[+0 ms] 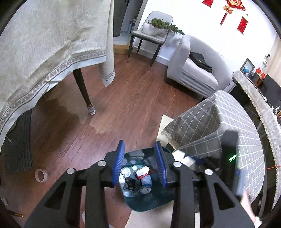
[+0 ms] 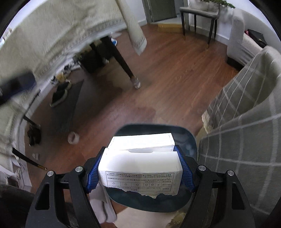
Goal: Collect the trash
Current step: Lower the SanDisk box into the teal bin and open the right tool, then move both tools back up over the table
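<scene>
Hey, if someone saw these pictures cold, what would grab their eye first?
Probably the white box clamped in the right gripper, right over the dark bin. Next, the trash already lying in that bin under the empty left gripper, beside the checked cloth.

Reddish-brown wood-plank floor (image 1: 140, 98). Table with cream patterned cloth (image 1: 43, 43) at left, dark table leg (image 1: 82, 89) showing. Grey chair (image 1: 149, 36) by the white wall (image 1: 198, 22), potted plant (image 1: 161, 26) on its seat. Light grey sofa (image 1: 193, 70); red hangings (image 1: 233, 7) above. Grey checked cloth (image 1: 228, 122) covers furniture at right.
</scene>
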